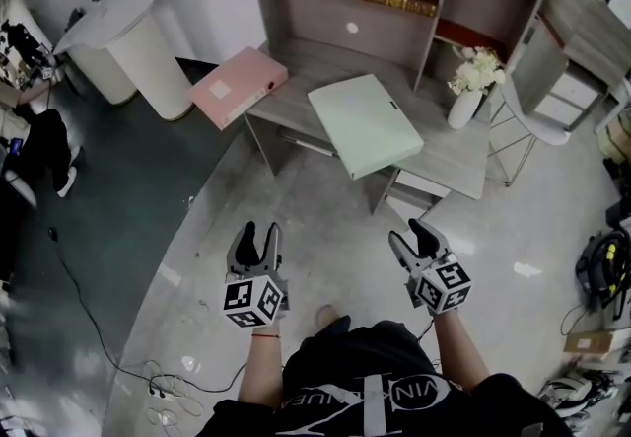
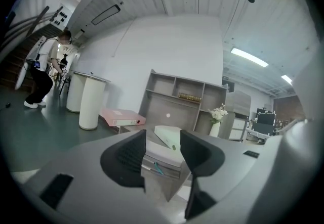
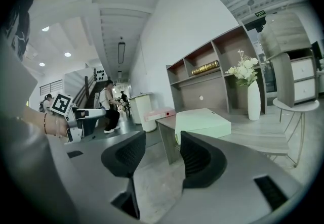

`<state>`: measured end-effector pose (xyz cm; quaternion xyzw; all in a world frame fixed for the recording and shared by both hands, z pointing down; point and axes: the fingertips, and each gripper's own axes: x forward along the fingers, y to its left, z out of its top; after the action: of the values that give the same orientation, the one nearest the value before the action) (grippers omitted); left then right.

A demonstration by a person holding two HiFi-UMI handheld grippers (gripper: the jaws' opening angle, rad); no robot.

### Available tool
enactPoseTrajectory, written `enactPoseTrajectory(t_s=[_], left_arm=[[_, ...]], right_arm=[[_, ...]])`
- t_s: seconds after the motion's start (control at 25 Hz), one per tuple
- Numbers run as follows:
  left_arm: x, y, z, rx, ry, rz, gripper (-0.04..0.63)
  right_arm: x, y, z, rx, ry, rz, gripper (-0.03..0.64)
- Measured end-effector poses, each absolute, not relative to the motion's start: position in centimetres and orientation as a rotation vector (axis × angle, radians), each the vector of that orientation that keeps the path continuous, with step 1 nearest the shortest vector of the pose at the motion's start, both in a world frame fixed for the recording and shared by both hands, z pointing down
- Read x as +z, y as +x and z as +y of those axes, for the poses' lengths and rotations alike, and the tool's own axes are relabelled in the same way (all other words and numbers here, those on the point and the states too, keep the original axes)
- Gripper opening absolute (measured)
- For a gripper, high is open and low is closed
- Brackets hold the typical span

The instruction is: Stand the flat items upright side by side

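From the left, the green folder (image 2: 171, 138) lies partly hidden behind the jaws of the left gripper (image 2: 162, 134). The label (image 1: 219, 88) on the pink folder (image 1: 246, 80) is too small to read.

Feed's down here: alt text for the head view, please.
A pink binder and a pale green binder lie flat on a grey desk with shelves behind. Short of the desk, the left gripper and right gripper are both open and empty. A white vase of flowers stands at the desk's right.

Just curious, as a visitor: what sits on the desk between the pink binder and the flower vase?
A mint-green binder lies flat there, between the pink binder and the vase; the head view shows it.
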<state>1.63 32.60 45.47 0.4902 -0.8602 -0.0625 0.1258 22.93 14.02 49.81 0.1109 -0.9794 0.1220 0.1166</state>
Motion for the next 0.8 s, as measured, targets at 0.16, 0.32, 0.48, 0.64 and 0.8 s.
enactPoseTrajectory(t_s=[0.16,0.32,0.48,0.64,0.8], left_arm=[[47.5,0.3,31.7,-0.220,1.415,-2.450,0.199],[48.8,-0.4,30.1,-0.191,1.436,-2.404,0.201],[49.9,-2.6,28.1,-0.170,1.441,-2.379,0.204],[49.2,-6.1,25.9,-0.171,1.434,-2.384,0.209],[48.6,-9.2,22.0,-0.177,1.453,-2.377,0.211]], right_arm=[[50.9,21.7,14.2,0.377,0.327,-2.840,0.229],[51.8,20.9,12.6,0.402,0.359,-2.809,0.236],[53.1,17.9,10.3,0.432,0.369,-2.811,0.241],[53.9,14.5,8.6,0.428,0.331,-2.795,0.253],[53.1,10.7,6.0,0.413,0.295,-2.805,0.262]])
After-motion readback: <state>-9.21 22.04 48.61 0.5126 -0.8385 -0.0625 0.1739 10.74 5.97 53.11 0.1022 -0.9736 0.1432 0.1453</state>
